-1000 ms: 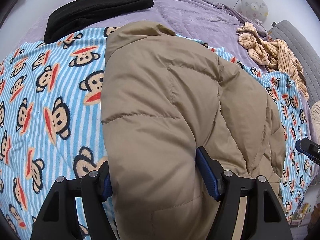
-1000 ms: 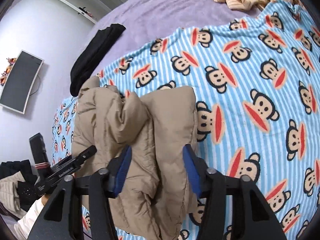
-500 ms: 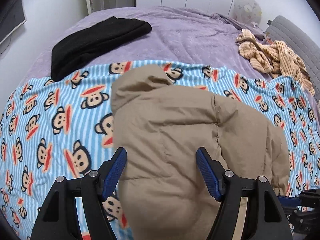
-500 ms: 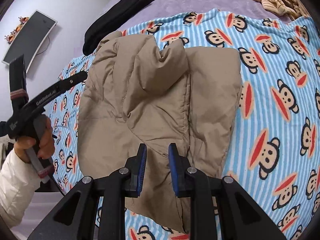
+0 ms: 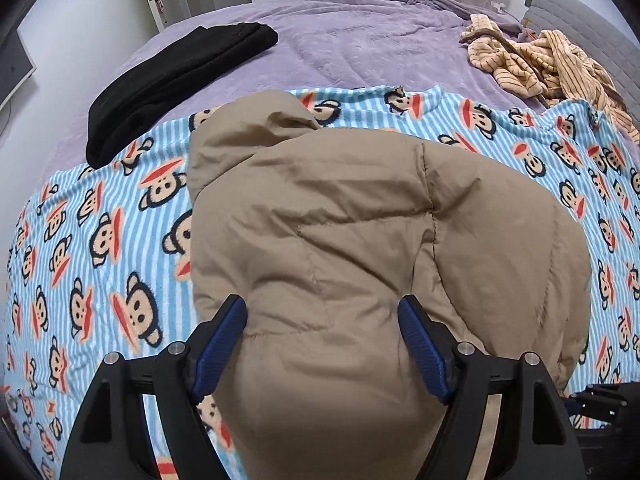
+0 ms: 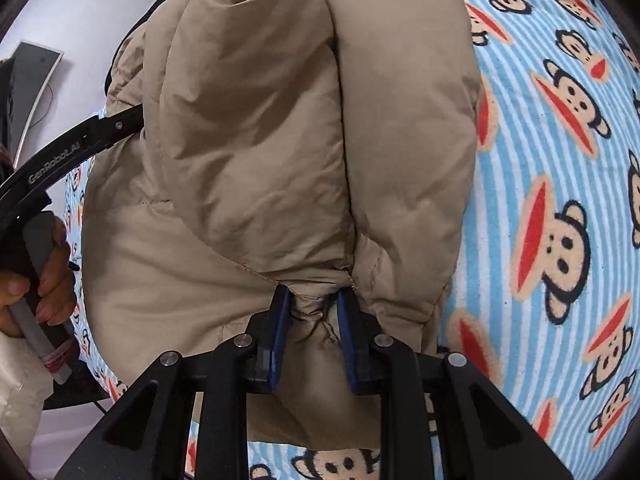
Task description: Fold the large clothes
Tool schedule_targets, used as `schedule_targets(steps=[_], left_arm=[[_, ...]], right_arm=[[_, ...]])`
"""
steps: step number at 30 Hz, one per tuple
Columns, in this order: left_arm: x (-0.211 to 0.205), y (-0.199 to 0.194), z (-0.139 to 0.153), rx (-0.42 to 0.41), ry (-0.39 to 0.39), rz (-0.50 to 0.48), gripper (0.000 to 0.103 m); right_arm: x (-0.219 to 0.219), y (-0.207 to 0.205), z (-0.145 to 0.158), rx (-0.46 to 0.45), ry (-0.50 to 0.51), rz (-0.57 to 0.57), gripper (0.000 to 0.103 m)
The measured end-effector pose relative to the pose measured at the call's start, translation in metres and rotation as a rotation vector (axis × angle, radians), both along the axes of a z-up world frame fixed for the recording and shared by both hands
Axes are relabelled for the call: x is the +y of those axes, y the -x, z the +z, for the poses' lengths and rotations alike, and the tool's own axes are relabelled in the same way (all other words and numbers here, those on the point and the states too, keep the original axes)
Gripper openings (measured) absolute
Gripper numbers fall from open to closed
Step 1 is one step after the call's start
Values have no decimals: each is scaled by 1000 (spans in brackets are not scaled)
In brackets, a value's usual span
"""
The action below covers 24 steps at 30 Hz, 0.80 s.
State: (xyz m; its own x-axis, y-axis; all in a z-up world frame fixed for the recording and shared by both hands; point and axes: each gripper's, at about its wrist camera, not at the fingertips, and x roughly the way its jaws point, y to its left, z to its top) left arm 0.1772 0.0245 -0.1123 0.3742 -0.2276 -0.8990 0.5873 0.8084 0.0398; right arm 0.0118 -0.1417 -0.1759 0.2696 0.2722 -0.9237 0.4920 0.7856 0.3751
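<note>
A tan puffer jacket (image 5: 360,232) lies folded on the blue striped monkey-print blanket (image 5: 100,240). My left gripper (image 5: 324,344) is open, its blue pads wide apart on either side of the jacket's near end. In the right wrist view the same jacket (image 6: 260,140) fills the middle. My right gripper (image 6: 312,320) is shut on a pinched fold at the jacket's near edge. The left gripper's black frame (image 6: 60,160) and the hand holding it show at the left edge of that view.
A folded black garment (image 5: 172,80) lies on the purple bedspread (image 5: 360,40) at the back left. A crumpled tan striped garment (image 5: 552,64) lies at the back right by a grey headboard. A monitor (image 6: 28,84) hangs on the wall to the left.
My right gripper has closed from wide open onto a fold at the jacket's near edge. My left gripper has stayed open and pulled back toward the jacket's near end.
</note>
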Motion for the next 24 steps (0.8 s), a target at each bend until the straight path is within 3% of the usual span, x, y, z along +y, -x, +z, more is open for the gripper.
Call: schedule_targets(steps=[10,24], left_arm=[[73,51,21,64,0,49,79],[103,84,21,131,0,49,79]], right_arm=[[2,14,21,8,5,-6,28],[21,52,83,-29,33,-31,37]])
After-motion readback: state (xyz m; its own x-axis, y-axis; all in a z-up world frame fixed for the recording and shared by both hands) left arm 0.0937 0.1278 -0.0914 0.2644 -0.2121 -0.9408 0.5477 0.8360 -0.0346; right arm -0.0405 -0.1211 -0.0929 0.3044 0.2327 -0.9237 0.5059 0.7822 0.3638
